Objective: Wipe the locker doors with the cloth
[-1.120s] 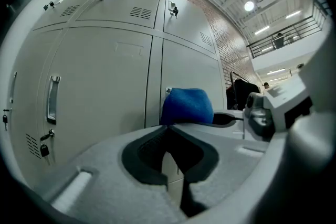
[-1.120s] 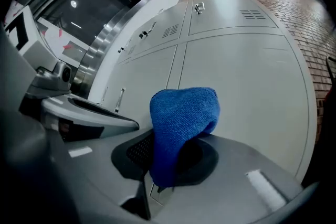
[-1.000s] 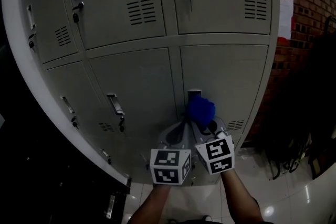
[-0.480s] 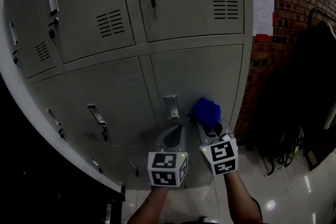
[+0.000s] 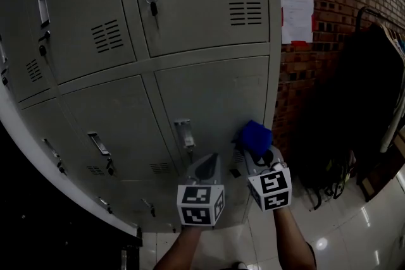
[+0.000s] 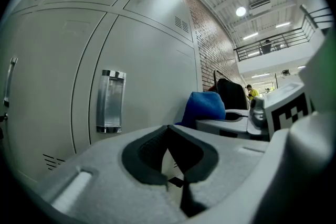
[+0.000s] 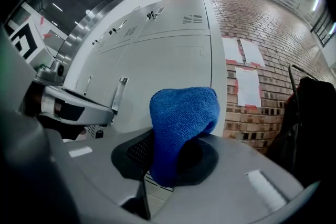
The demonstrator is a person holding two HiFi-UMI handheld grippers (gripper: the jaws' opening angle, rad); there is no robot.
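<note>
Right gripper (image 5: 254, 153) clamped on blue cloth (image 5: 254, 135). In its own view (image 7: 167, 162) the cloth (image 7: 181, 118) bulges up & out from btwn the jaws, the wad standing above the tips. Left gripper (image 5: 209, 166) just beside it on the left, jaws pressed together w/ nothing btwn them (image 6: 169, 157). From there the cloth (image 6: 205, 107) shows at right, past the tips. Both tools held low, at near side of the scene.

Cloth sits in front of lwr right locker door (image 5: 215, 95), close to its right edge; contact w/ the metal can't be made out. Recessed handle (image 5: 183, 133) of that door is left of the cloth, above the left gripper. More grey doors to left & above, the upper one w/ a key (image 5: 152, 6) hanging in its lock.

Right of the lockers: brick wall (image 5: 329, 54) w/ paper sheets (image 5: 297, 6) pinned on. Dark clothes on a rack (image 5: 370, 92) farther right. Glossy tile floor (image 5: 345, 227) below.
</note>
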